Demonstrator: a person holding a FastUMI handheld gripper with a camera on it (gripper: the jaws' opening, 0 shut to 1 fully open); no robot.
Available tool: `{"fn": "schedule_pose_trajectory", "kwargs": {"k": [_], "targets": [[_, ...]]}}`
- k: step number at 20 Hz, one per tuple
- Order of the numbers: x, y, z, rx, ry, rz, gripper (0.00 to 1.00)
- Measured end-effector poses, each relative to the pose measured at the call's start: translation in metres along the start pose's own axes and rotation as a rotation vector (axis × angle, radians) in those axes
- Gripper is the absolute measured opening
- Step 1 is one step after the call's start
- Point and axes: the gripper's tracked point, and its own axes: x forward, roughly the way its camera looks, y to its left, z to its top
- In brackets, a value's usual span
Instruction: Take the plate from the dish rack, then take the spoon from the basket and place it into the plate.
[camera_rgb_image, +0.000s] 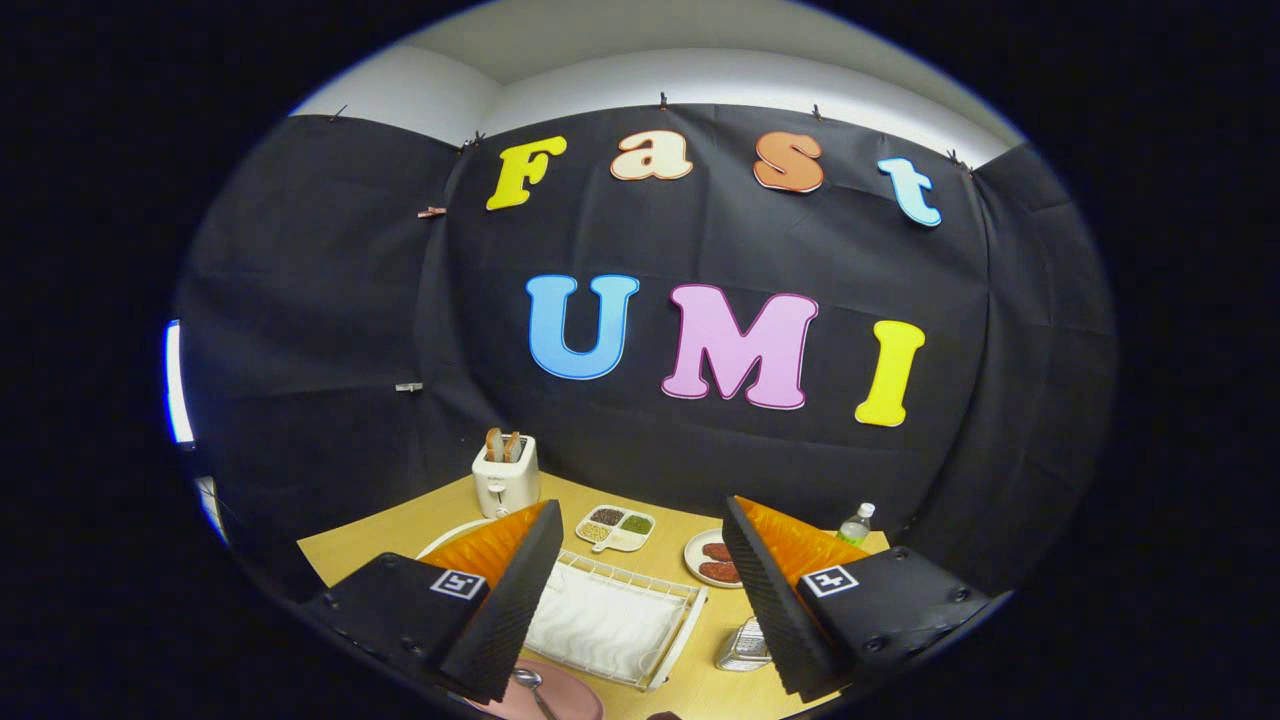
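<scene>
The spoon (533, 688) already lies in the pink plate (570, 695) near the white dish rack (668, 612); gripper (640, 600) fingers spread, empty. Judged finished; next, simply withdraw.

Wood surface (690, 690) carries toaster (505, 477), sectioned dish (616, 527), plate of patties (713, 560), bottle (856, 524), white rack (615, 620), pink plate (565, 695) with spoon (530, 685), foil tray (742, 648).

Your left finger (505, 600) hides part of the pink plate (570, 692), whose spoon (530, 685) is cut off below.
</scene>
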Motion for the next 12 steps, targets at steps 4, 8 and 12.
{"fn": "schedule_pose_trajectory", "kwargs": {"k": [4,8,12], "targets": [[-0.011,-0.027,0.001,-0.003,-0.002,-0.004,0.98],[-0.021,-0.046,-0.003,0.040,0.002,0.033,0.98],[-0.031,-0.079,-0.005,0.054,-0.010,0.041,0.98]]}}
